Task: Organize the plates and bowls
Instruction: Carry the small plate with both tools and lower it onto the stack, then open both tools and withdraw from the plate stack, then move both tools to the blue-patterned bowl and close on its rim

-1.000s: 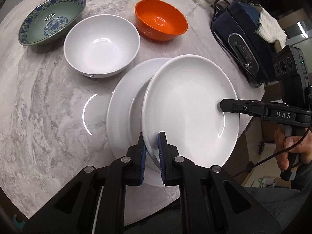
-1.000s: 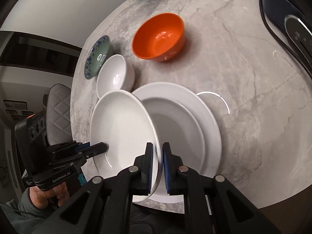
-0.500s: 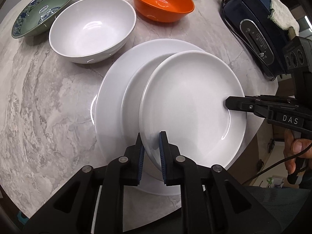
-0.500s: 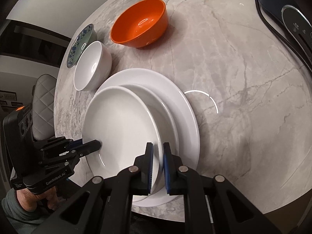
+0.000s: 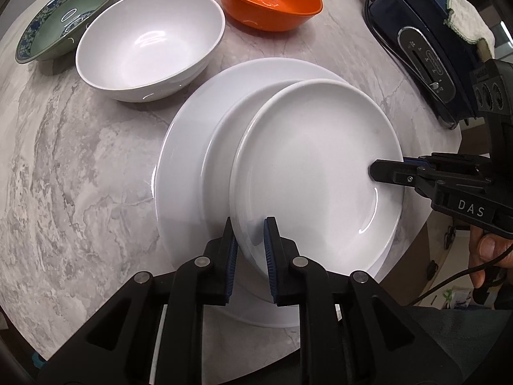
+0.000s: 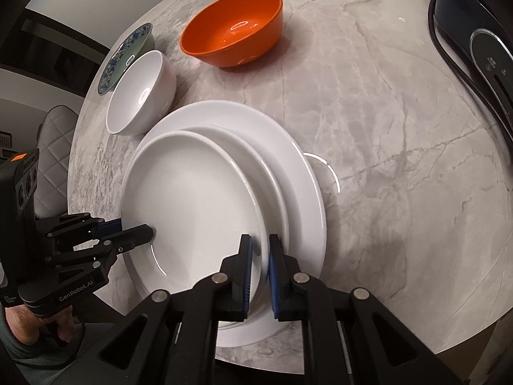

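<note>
Currently: small plate (image 5: pixel 314 166), rim clamped by the jaws of left gripper (image 5: pixel 250 250) and right gripper (image 6: pixel 259 272) at two sides for level lowering, sits off-centre over the large plate (image 5: pixel 189 147), beside the white bowl (image 5: pixel 150 41).

White capital letters "DAS" are printed on the black body of the right gripper (image 5: pixel 384 173), seen from the left wrist camera. From the right wrist camera, "GenRobot.AI" is printed in pale letters on the black body of the left gripper (image 6: pixel 141 229). Small print on the dark appliance (image 5: pixel 426 54) behind the right gripper is too tiny to read.
</note>
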Demonstrator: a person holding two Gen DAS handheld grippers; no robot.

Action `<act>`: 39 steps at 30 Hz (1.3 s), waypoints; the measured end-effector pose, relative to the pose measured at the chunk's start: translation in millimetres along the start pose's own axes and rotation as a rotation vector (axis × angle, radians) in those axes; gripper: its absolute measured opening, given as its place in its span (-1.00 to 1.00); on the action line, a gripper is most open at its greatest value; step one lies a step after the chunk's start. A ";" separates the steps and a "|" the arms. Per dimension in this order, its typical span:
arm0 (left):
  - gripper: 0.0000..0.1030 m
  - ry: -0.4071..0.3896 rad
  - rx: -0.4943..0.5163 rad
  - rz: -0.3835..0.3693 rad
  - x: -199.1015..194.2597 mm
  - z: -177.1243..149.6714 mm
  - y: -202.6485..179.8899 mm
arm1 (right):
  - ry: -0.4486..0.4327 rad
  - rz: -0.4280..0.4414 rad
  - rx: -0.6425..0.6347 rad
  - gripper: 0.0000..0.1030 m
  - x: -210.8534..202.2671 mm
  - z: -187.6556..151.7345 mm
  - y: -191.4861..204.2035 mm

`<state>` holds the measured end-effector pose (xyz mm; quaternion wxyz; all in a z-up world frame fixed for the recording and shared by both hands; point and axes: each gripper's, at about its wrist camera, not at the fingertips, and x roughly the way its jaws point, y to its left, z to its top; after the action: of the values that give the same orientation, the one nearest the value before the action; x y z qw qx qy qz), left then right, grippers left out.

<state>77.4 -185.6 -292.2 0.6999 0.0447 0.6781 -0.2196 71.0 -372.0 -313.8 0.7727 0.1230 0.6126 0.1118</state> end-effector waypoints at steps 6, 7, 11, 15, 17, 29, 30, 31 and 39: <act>-0.53 -0.013 -0.018 -0.047 -5.3 -3.9 6.9 | 0.001 -0.019 -0.028 -0.73 1.8 -1.4 6.2; -0.47 -0.019 -0.017 -0.058 -7.2 -4.8 7.2 | 0.000 -0.024 -0.034 -0.72 2.1 -1.6 7.1; 0.14 -0.051 0.006 -0.101 -16.5 -7.4 1.5 | -0.004 -0.029 -0.052 -0.66 2.7 -3.4 11.2; 0.22 -0.061 0.013 -0.096 -19.9 -6.8 -1.8 | -0.009 -0.030 -0.067 -0.64 3.7 -4.7 13.1; 0.28 -0.073 0.007 -0.097 -23.7 -6.9 -1.8 | -0.015 -0.033 -0.072 -0.61 2.1 -5.7 13.3; 0.57 -0.203 -0.092 -0.148 -86.7 -21.3 29.7 | -0.169 0.011 -0.095 0.05 -43.4 -27.4 5.8; 0.80 -0.214 -0.104 -0.153 -90.4 -24.0 36.3 | -0.191 0.022 -0.085 0.07 -47.8 -30.4 2.1; 0.90 -0.235 -0.118 -0.155 -95.9 -28.1 44.8 | -0.211 0.031 -0.072 0.13 -51.4 -32.5 -0.9; 0.96 -0.236 -0.312 -0.131 -114.5 -41.3 108.4 | -0.309 0.057 0.086 0.19 -66.0 -39.0 -31.3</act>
<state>80.7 -44.9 -210.0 0.7572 -0.1345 0.6187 -0.1609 18.8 -420.8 -271.9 0.8482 0.1891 0.4870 0.0870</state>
